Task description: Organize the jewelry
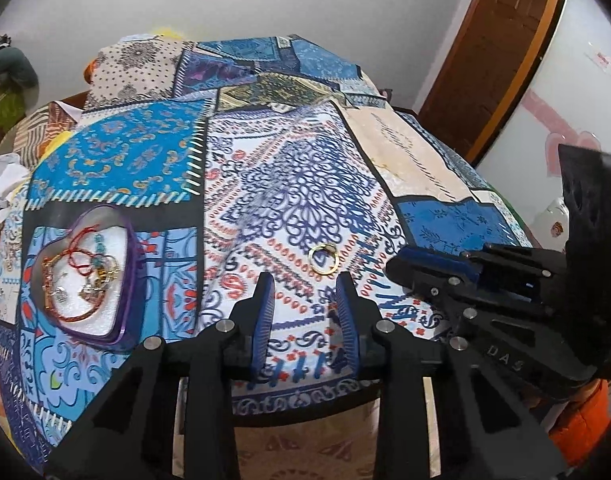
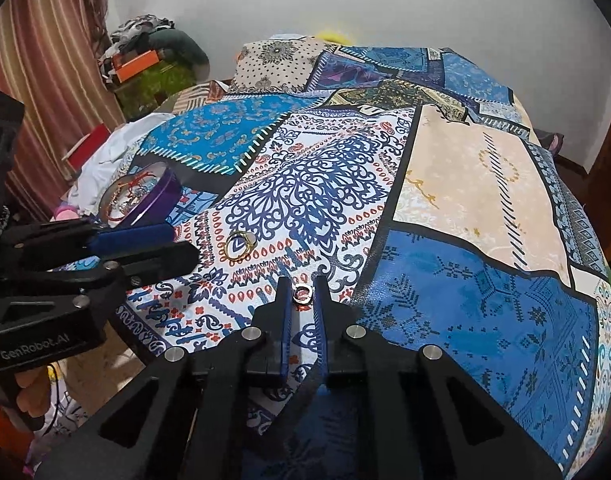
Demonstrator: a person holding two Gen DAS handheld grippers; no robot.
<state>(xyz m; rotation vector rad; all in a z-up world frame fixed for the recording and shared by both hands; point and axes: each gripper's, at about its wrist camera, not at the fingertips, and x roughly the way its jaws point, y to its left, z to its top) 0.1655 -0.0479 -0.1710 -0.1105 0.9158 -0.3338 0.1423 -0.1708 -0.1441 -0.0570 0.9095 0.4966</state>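
1. Two strings of writing can be read: "GenRobot.AI" on the body of the left gripper (image 2: 177, 246) in the right wrist view, and "DAS" on the body of the right gripper (image 1: 397, 266) in the left wrist view.
2. At far left a purple heart-shaped tin (image 1: 125, 280) lies open on the patchwork bedspread (image 1: 305, 184); inside it, on white padding, lies a tangle of jewelry: red thread bracelets, a gold chain and small silver pieces.
3. Left gripper: jaws partly open with nothing between them. The gold hoop earrings (image 1: 324, 259), two rings overlapping, lie on the bedspread just beyond the fingertips, in line with the gap, apart from both pads.
4. Right gripper: jaws nearly shut, pinching a small gold ring (image 2: 302, 294) at their very tips, just over the bedspread's white, blue-and-red patterned patch.
5. Both grippers sit near the bed's front edge, their tips close together, the tin well left of them.
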